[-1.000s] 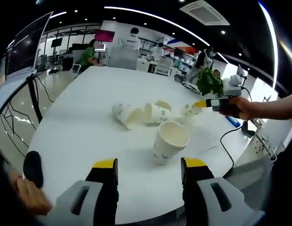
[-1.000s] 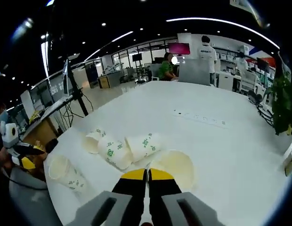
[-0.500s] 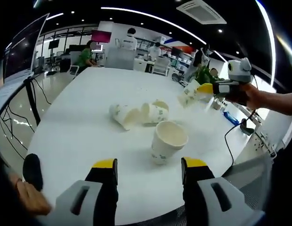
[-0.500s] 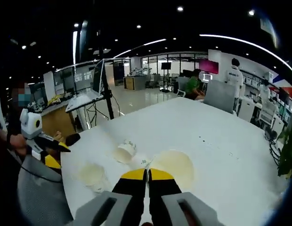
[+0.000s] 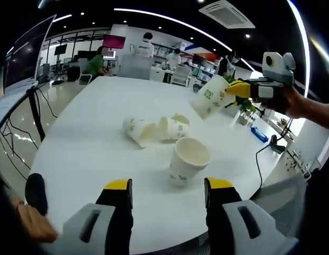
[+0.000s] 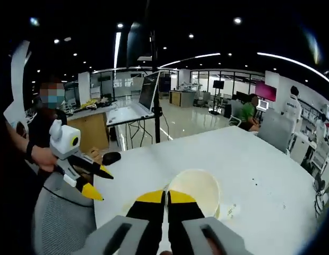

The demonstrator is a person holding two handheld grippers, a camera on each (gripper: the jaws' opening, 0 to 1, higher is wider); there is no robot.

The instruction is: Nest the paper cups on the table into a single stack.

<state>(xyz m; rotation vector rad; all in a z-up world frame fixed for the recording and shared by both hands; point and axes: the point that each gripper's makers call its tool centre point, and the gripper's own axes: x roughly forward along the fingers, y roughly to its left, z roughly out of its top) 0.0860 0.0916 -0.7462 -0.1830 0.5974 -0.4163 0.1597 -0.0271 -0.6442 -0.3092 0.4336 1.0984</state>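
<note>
An upright paper cup (image 5: 188,159) stands on the white table (image 5: 90,138), just beyond my open left gripper (image 5: 168,185), whose jaws are spread and hold nothing. Behind it three more cups lie on their sides: one (image 5: 140,130) at the left, one (image 5: 173,127) in the middle, one (image 5: 182,118) behind. My right gripper (image 5: 232,91) hangs in the air at the right, shut on the rim of a tilted cup (image 5: 208,99). In the right gripper view that cup's (image 6: 196,186) mouth faces me beside the shut right gripper (image 6: 165,197). The left gripper (image 6: 98,181) shows at the left, open.
A grey chair (image 6: 55,223) and the person's hand (image 6: 41,157) are at the table's near edge. A green plant (image 5: 240,103) and a black cable (image 5: 258,159) sit at the table's right side. A desk with a monitor (image 6: 148,93) and people stand farther off.
My right gripper has lifted its cup from table level up into the air and swung it left. The left gripper and the cups on the table have stayed put.
</note>
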